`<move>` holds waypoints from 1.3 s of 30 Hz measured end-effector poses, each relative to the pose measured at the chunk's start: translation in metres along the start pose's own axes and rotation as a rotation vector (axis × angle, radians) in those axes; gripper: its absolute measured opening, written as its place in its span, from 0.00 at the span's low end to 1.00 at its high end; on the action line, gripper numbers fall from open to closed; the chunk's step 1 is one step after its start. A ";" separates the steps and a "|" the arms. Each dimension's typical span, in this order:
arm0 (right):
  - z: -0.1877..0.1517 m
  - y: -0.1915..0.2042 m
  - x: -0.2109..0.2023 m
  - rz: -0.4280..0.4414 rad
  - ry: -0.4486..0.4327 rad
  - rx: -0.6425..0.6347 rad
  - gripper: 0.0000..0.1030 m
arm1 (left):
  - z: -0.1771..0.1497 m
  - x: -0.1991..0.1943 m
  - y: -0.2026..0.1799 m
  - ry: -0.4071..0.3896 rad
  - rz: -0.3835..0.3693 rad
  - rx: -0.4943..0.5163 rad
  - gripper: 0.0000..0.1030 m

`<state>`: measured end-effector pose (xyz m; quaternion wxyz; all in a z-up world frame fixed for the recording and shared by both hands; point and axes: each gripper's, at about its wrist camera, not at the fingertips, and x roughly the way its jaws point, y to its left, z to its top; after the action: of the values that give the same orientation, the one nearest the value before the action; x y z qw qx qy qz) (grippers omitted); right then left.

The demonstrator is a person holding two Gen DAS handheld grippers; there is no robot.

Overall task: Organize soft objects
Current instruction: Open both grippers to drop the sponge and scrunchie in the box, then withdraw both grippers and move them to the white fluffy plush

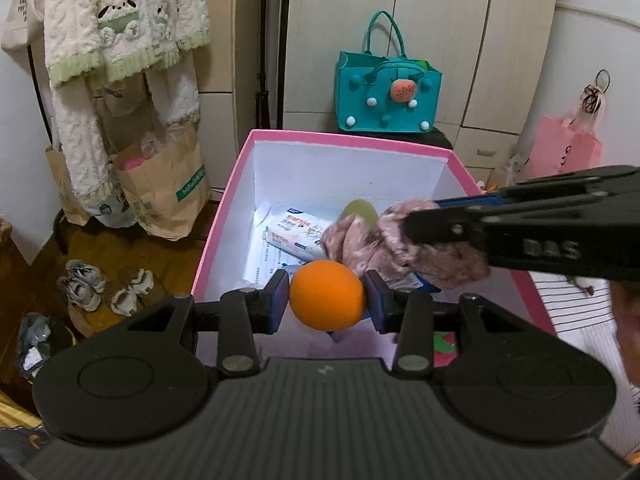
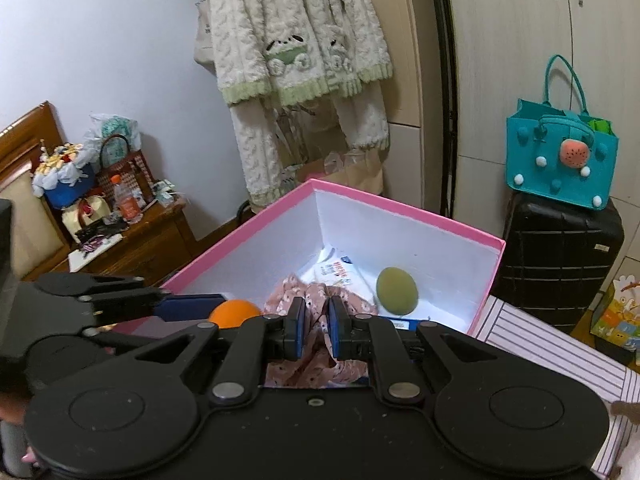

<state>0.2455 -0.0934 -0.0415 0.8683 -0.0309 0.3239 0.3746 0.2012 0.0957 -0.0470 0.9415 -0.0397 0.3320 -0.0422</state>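
Observation:
My left gripper [image 1: 326,298] is shut on an orange ball [image 1: 326,295] and holds it over the near edge of the pink box [image 1: 344,140]. My right gripper [image 2: 316,322] is shut on a pink floral cloth [image 2: 312,364], which hangs over the box; from the left wrist view the cloth [image 1: 384,244] dangles from the right gripper [image 1: 416,220]. Inside the box lie a green ball [image 2: 397,291] and a white tissue pack [image 1: 298,234]. The orange ball also shows in the right wrist view [image 2: 235,313].
A teal felt bag [image 2: 560,160] stands on a black suitcase [image 2: 560,260] behind the box. A fleece robe [image 1: 120,20] hangs at left above paper bags [image 1: 164,196]. Shoes [image 1: 84,286] lie on the floor. A striped sheet [image 2: 556,344] lies to the right.

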 end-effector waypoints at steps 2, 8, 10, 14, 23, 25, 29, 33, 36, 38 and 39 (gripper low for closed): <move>0.003 -0.003 0.006 -0.018 -0.003 0.008 0.14 | 0.001 -0.001 0.000 -0.011 -0.006 0.003 0.39; 0.005 -0.008 0.016 -0.048 -0.018 0.025 0.22 | 0.002 -0.005 0.001 -0.039 -0.005 -0.005 0.56; 0.001 -0.008 0.013 -0.038 -0.008 0.026 0.26 | 0.000 -0.010 0.001 -0.045 -0.011 0.001 0.61; -0.007 -0.009 -0.005 -0.018 -0.009 0.037 0.30 | -0.003 -0.019 -0.001 -0.035 -0.016 0.009 0.64; -0.030 0.007 -0.061 -0.003 -0.012 0.010 0.36 | -0.015 -0.050 -0.011 -0.012 -0.040 0.053 0.72; -0.033 0.012 -0.073 0.004 -0.010 0.001 0.38 | -0.017 -0.055 -0.014 -0.012 -0.016 0.065 0.72; -0.038 0.026 -0.096 0.005 -0.008 -0.032 0.41 | -0.022 -0.072 -0.021 -0.027 -0.001 0.105 0.74; -0.043 0.039 -0.119 0.011 -0.018 -0.060 0.45 | -0.028 -0.092 -0.029 -0.049 0.002 0.146 0.76; -0.046 0.047 -0.135 0.009 -0.031 -0.077 0.47 | -0.031 -0.109 -0.037 -0.069 -0.017 0.168 0.79; -0.051 0.054 -0.146 0.010 -0.041 -0.092 0.49 | -0.033 -0.118 -0.041 -0.078 -0.031 0.182 0.80; -0.053 0.056 -0.151 0.008 -0.046 -0.097 0.50 | -0.034 -0.122 -0.043 -0.082 -0.033 0.189 0.81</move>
<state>0.1022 -0.1639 0.0156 0.8716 -0.0630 0.2852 0.3938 0.0830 0.0641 0.0065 0.9530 0.0420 0.2870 -0.0873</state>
